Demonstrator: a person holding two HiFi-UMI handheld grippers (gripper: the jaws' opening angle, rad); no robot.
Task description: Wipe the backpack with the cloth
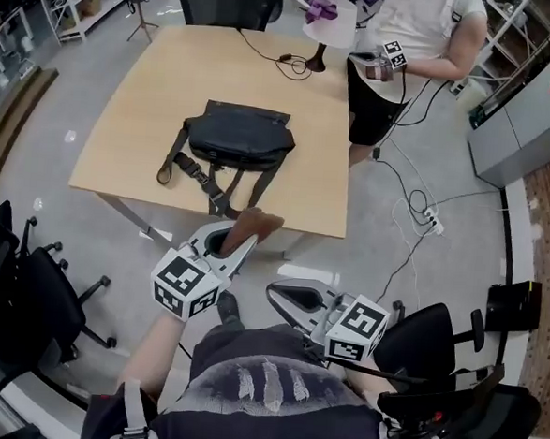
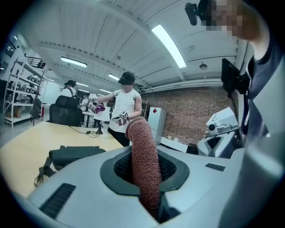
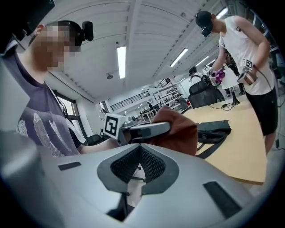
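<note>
A black backpack (image 1: 238, 138) lies flat on the wooden table (image 1: 154, 74), its straps trailing toward the near edge. My left gripper (image 1: 234, 242) hovers over that near edge, shut on a brown cloth (image 1: 254, 224) that sticks out past its tip. In the left gripper view the cloth (image 2: 143, 151) stands up between the jaws (image 2: 144, 178), and the backpack (image 2: 75, 153) lies to the left. My right gripper (image 1: 284, 297) is low, off the table, its jaws together and empty. Its own view (image 3: 138, 171) shows the cloth (image 3: 180, 131) and the backpack (image 3: 214, 128) beyond.
Another person (image 1: 415, 27) stands at the table's far right corner holding a marked gripper (image 1: 388, 58). A cable (image 1: 290, 65) and a white stand (image 1: 324, 25) sit at the far edge. Office chairs (image 1: 26, 286) (image 1: 435, 352) flank me. A power strip (image 1: 432, 220) lies on the floor.
</note>
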